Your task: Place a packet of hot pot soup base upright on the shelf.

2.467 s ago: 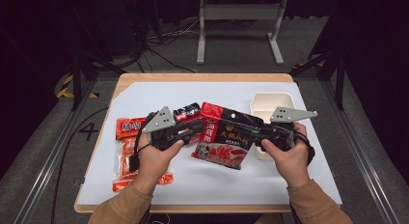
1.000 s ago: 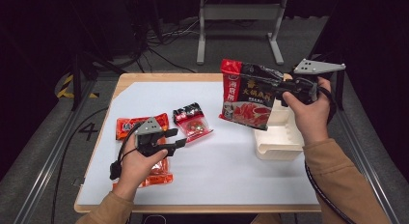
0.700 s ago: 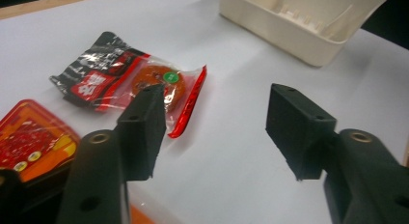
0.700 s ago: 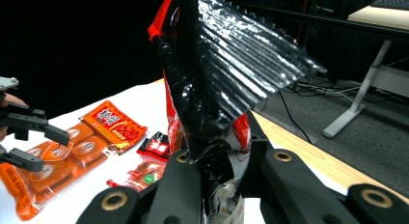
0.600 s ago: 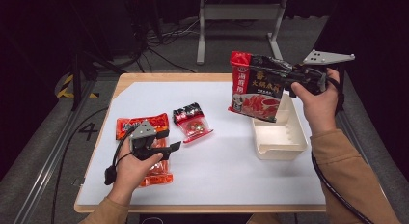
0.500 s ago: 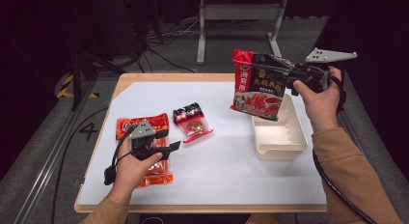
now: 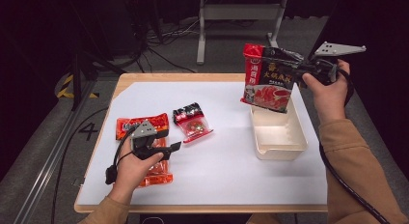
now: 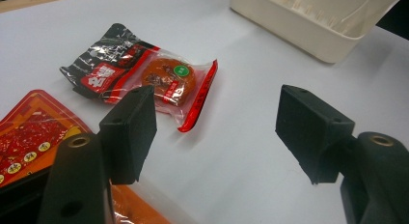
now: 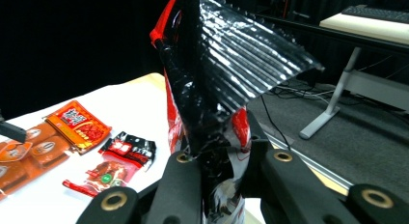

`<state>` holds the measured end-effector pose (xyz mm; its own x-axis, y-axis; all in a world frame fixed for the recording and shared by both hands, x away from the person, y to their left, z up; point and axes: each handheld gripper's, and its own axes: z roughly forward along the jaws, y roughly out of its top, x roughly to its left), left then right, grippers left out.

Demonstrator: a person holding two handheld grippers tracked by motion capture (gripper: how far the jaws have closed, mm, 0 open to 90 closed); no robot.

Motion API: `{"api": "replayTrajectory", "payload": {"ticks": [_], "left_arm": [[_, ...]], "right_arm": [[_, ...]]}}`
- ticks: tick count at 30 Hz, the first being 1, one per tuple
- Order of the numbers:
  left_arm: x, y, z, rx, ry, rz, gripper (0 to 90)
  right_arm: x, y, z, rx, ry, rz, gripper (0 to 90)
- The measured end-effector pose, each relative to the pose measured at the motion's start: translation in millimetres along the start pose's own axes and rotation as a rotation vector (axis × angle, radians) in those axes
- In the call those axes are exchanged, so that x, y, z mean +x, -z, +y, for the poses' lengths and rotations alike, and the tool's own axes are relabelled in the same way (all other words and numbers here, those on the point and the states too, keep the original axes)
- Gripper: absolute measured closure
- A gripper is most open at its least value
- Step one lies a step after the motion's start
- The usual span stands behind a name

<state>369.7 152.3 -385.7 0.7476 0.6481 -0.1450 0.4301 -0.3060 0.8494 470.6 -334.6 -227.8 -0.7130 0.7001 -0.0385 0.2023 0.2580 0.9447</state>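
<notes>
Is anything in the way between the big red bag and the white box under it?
Nothing visible is. The bag hangs in the right gripper, shut on its edge, just above the far end of the box. The box looks empty.

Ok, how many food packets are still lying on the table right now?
3: a small black-and-red packet mid-table, an orange-red packet at the left, and an orange packet partly under the left gripper. Others may be hidden beneath that hand.

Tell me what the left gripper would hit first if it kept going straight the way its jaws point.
Probably bare white table sheet first; the left gripper stands open above it. Farther along that line sits the cream tray, with the small black-and-red snack packet off to one side. Depth is uncertain.
</notes>
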Motion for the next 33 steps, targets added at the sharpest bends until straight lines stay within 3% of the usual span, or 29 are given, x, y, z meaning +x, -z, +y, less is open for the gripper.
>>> {"api": "replayTrajectory", "payload": {"ticks": [6, 23, 25, 26, 33], "left_arm": [[-0.6, 0.7, 0.2, 0.01, -0.01, -0.012, 32.6], [-6.5, 9.9, -9.3, 0.008, 0.0, -0.003, 31.6], [-7.7, 10.9, -9.0, 0.008, -0.019, -0.001, 31.3], [-10.2, 10.6, -9.9, 0.01, -0.001, -0.008, 31.3], [-13.0, 12.6, -14.7, 0.018, 0.002, 0.008, 30.7]], "right_arm": [[-9.6, -0.6, -2.5, -0.009, 0.034, 0.0, 82.0], [-31.3, -6.6, -10.5, -0.002, 0.067, 0.025, 81.9], [-34.9, -6.7, -11.9, -0.006, 0.068, 0.031, 81.9], [-36.7, -6.7, -12.7, -0.009, 0.073, 0.039, 81.9], [-46.4, -9.2, -23.3, -0.023, 0.075, 0.077, 81.9]]}}
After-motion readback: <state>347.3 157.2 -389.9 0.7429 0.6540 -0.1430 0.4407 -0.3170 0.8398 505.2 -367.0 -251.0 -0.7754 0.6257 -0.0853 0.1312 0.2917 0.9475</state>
